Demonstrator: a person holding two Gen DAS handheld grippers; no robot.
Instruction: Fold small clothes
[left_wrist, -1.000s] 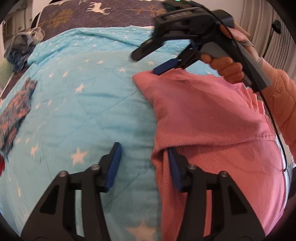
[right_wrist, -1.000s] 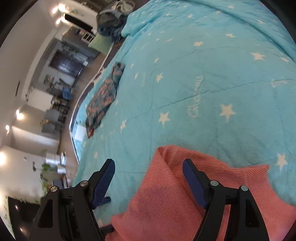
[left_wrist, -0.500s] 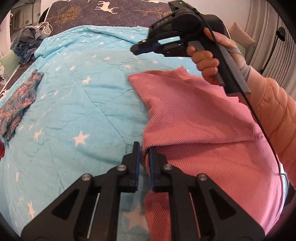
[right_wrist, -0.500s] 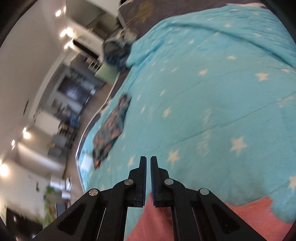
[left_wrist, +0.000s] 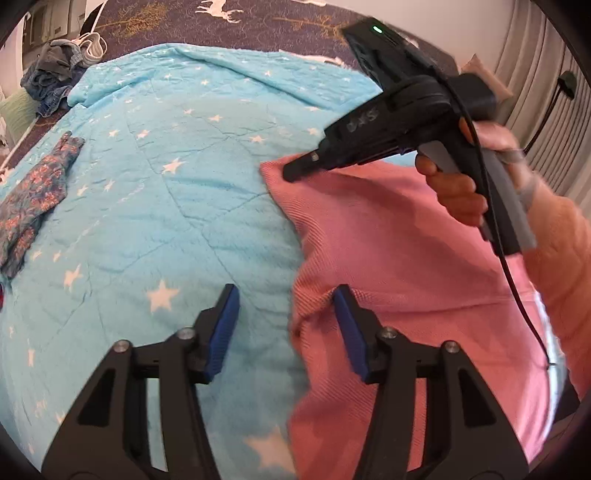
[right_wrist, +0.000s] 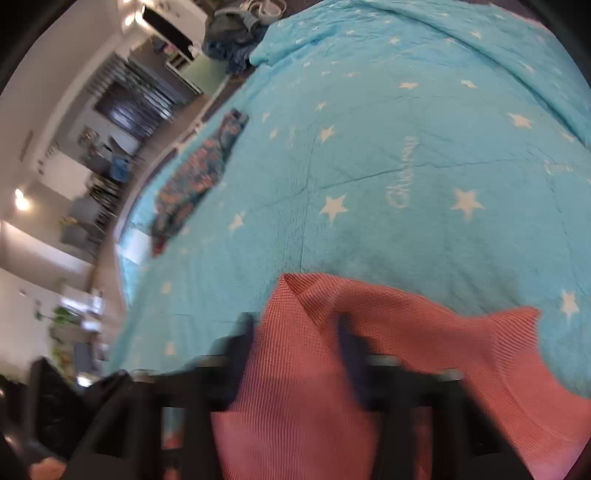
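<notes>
Soft cloth on the bed, hard matt plastic in the hands.

The pink garment (left_wrist: 399, 236) is a fine ribbed or waffle-textured knit, matt and soft. The turquoise star quilt (left_wrist: 155, 206) is stitched cloth, slightly puckered and dull. The floral garment (left_wrist: 33, 206) looks like thin printed fabric. The left gripper (left_wrist: 286, 328) is matt black plastic with small shiny metal screws and ridged blue pads (left_wrist: 223, 332); the right gripper (left_wrist: 291, 171) is likewise matt black.

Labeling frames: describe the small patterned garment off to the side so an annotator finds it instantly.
Start from the turquoise star quilt covering the bed. Near its left edge, well apart from the pink garment, lies a narrow dark floral cloth. It is the only printed piece there: navy with small red-orange flowers.
</notes>
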